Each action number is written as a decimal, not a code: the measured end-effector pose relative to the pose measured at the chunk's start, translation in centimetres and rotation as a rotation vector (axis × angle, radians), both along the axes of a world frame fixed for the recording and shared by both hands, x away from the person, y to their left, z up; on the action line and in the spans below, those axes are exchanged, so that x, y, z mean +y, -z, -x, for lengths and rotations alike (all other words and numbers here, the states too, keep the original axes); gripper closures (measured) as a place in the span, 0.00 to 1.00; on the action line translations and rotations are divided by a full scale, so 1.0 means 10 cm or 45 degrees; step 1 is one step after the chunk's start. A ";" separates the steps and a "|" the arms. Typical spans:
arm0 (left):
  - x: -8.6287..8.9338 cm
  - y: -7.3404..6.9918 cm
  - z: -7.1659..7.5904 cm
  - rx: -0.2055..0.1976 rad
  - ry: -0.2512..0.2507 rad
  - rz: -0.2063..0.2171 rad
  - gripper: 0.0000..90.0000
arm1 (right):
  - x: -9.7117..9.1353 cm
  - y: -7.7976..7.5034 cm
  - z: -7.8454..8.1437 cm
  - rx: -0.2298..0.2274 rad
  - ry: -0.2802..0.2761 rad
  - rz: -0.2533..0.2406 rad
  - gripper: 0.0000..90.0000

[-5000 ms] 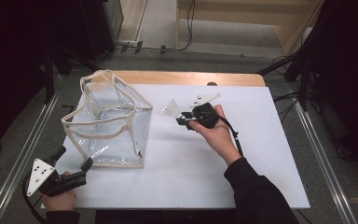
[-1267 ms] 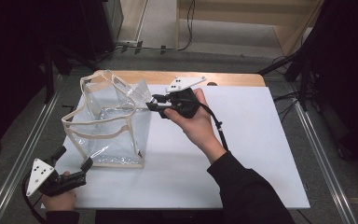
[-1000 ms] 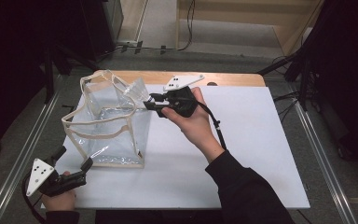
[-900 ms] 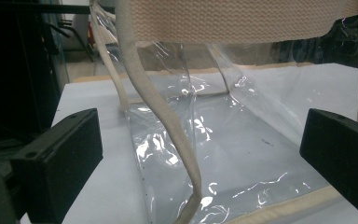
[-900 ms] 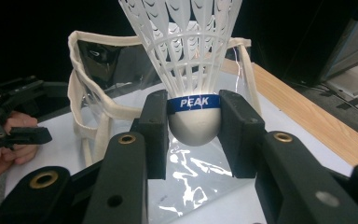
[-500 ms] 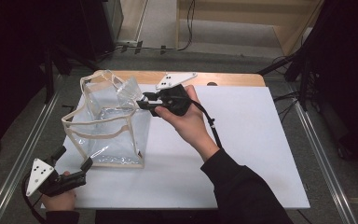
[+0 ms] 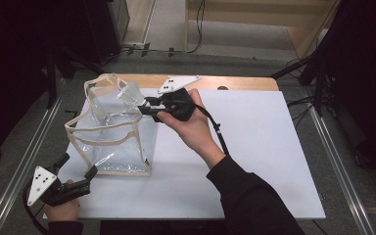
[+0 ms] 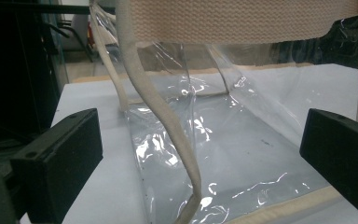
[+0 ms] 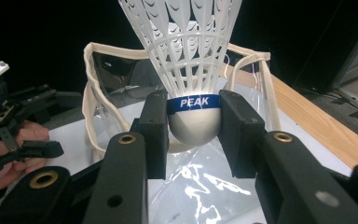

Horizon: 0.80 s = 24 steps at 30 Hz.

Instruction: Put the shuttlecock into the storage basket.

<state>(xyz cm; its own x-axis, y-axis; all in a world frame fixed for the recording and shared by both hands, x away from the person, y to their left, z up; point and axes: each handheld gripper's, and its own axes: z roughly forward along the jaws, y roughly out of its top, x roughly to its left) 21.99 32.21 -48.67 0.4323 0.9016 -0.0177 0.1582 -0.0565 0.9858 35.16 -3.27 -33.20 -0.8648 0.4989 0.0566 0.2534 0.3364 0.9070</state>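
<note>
A clear plastic bag (image 7: 112, 132) with beige webbing trim stands upright on the left of the white mat (image 7: 264, 147), its mouth open. My right gripper (image 7: 144, 108) hovers at the bag's top right rim, shut on a white shuttlecock (image 7: 129, 95). Seen from the right gripper view, the jaws (image 9: 193, 123) clamp its cork at the blue "PEAK" band, and the skirt of the shuttlecock (image 9: 193, 56) points away over the bag (image 9: 93, 93). My left gripper (image 7: 77, 165) rests open at the bag's front left corner. The left gripper (image 8: 198, 154) frames the bag (image 8: 223, 154) and a hanging strap.
A wooden table edge (image 7: 235, 83) runs behind the mat. Metal rails (image 7: 338, 161) flank the table on both sides, with dark equipment beyond. The right half of the mat is bare.
My right gripper has carried the shuttlecock leftward from the table's middle to the bag's top rim. The left gripper and the bag have stayed put.
</note>
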 end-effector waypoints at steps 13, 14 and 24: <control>0.00 0.00 0.00 -0.002 0.001 0.004 0.00 | 0.12 0.00 -0.02 0.018 -0.012 -0.002 0.69; 0.00 0.00 0.00 -0.001 0.001 0.004 0.00 | 0.14 0.00 -0.03 0.020 -0.016 -0.005 0.69; 0.01 0.00 0.00 -0.003 0.002 0.006 0.00 | 0.29 -0.02 -0.02 0.031 -0.037 -0.002 0.69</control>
<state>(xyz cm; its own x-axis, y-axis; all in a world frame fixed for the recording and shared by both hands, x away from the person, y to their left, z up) 21.99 32.34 -48.65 0.4341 0.9006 -0.0210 0.1557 -0.0521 0.9864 35.37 -0.40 -33.04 -0.8773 0.4734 0.0784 0.2654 0.3427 0.9012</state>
